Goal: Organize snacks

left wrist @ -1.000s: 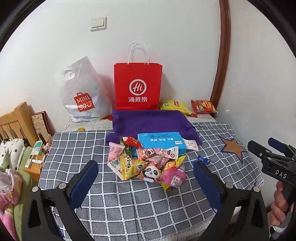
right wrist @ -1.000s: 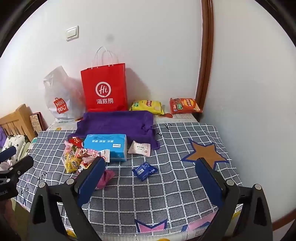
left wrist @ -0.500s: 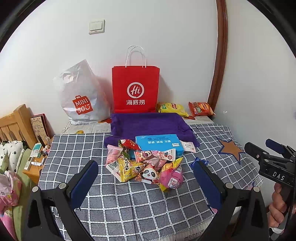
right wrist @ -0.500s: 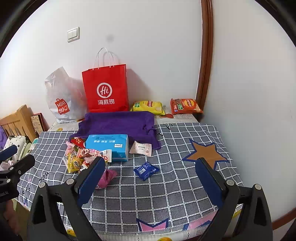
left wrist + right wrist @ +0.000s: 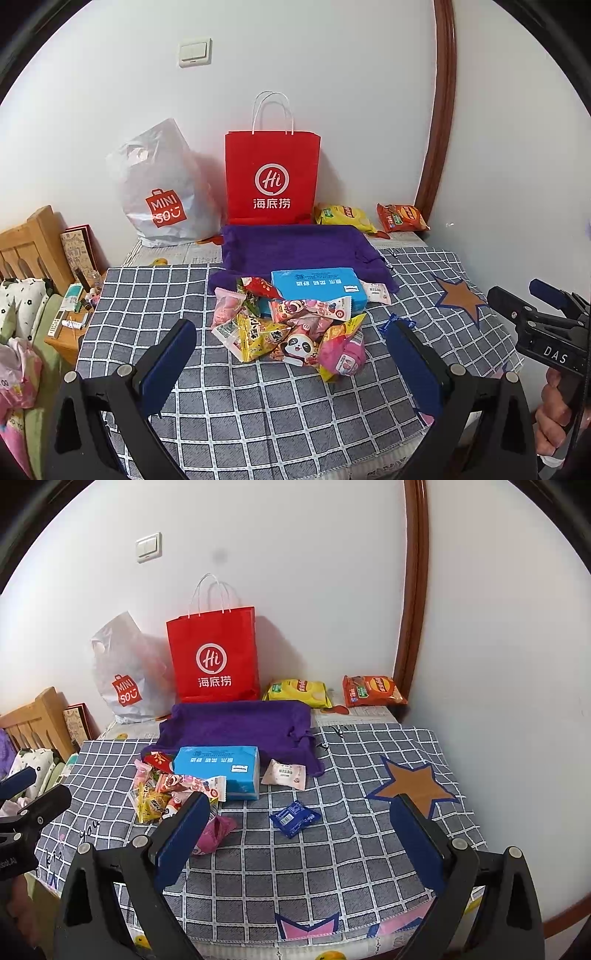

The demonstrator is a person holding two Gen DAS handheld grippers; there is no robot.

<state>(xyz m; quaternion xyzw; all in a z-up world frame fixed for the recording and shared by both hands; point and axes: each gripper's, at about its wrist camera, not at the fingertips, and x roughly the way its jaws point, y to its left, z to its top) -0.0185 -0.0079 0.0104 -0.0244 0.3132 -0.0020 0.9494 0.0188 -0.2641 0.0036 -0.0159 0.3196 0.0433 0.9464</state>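
Note:
A heap of small snack packets [image 5: 288, 328] lies on the grey checked tablecloth [image 5: 258, 413], in front of a blue tissue pack [image 5: 319, 286]. A small blue packet [image 5: 294, 818] and a pale pink packet [image 5: 284, 773] lie apart to the right. A purple cloth basket [image 5: 295, 245] sits behind them. My left gripper [image 5: 291, 354] is open and empty, held above the near side of the heap. My right gripper [image 5: 299, 825] is open and empty, above the table near the blue packet.
A red paper bag [image 5: 272, 181] and a white Miniso bag [image 5: 162, 188] stand against the back wall. A yellow [image 5: 343, 218] and an orange chip bag [image 5: 402, 218] lie at the back right. A wooden bed frame [image 5: 33, 243] is at the left.
Both grippers have drawn back and risen slightly, so the table looks a little farther away. Nothing on the table has moved.

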